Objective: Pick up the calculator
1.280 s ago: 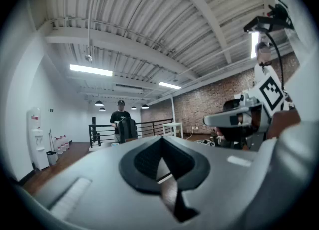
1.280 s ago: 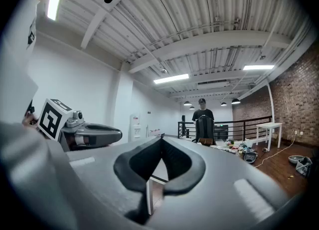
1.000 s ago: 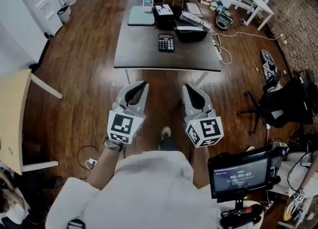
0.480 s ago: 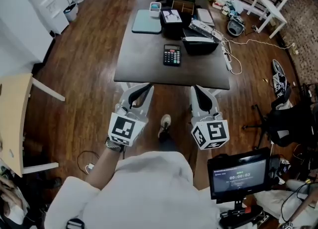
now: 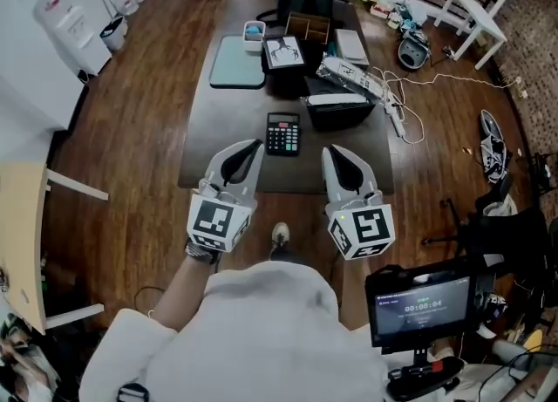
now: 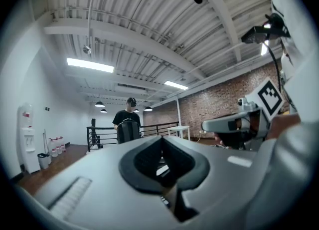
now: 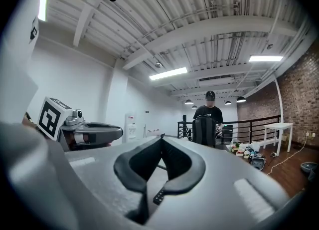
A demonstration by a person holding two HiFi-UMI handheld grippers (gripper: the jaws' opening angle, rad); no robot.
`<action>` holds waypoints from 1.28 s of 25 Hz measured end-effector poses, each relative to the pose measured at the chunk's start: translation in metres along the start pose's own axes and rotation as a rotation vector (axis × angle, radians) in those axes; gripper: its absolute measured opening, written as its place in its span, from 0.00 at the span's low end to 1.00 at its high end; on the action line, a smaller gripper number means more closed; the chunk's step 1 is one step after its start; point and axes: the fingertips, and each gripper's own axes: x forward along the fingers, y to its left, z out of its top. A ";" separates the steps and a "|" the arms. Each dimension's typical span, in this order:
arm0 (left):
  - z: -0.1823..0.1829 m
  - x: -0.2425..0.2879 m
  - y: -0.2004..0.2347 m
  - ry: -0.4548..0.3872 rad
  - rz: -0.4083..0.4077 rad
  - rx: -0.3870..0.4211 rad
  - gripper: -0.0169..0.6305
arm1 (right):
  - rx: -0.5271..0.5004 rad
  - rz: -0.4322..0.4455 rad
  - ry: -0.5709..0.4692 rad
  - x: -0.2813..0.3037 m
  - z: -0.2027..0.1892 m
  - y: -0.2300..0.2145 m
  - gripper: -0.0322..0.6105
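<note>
The black calculator lies flat on the dark table, close to its near edge. My left gripper is shut with nothing in it, and its tip is just left of the calculator's near corner. My right gripper is also shut and empty, a little to the calculator's right. Both point level over the table's near edge. In the left gripper view the left gripper's jaws meet. The right gripper view shows the right gripper's jaws meeting too. Neither gripper view shows the calculator.
Farther back on the table are a teal pad, a black tray, papers and a power strip with cables. A person stands beyond the table's far end. A monitor stands at my lower right, an office chair to the right.
Both grippers have moved forward together to the table. Their tips were over the floor short of its near edge and now flank the calculator. The jaws stayed shut.
</note>
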 end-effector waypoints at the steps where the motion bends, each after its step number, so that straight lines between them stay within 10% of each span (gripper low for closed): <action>1: -0.002 0.013 0.003 0.004 0.003 -0.008 0.03 | -0.002 0.002 0.005 0.008 -0.001 -0.008 0.05; 28: -0.023 0.137 0.089 0.079 -0.078 -0.014 0.07 | 0.038 0.010 0.046 0.137 -0.007 -0.079 0.05; 32: -0.042 0.149 0.089 0.149 -0.146 -0.045 0.25 | 0.077 0.075 0.129 0.150 -0.029 -0.070 0.38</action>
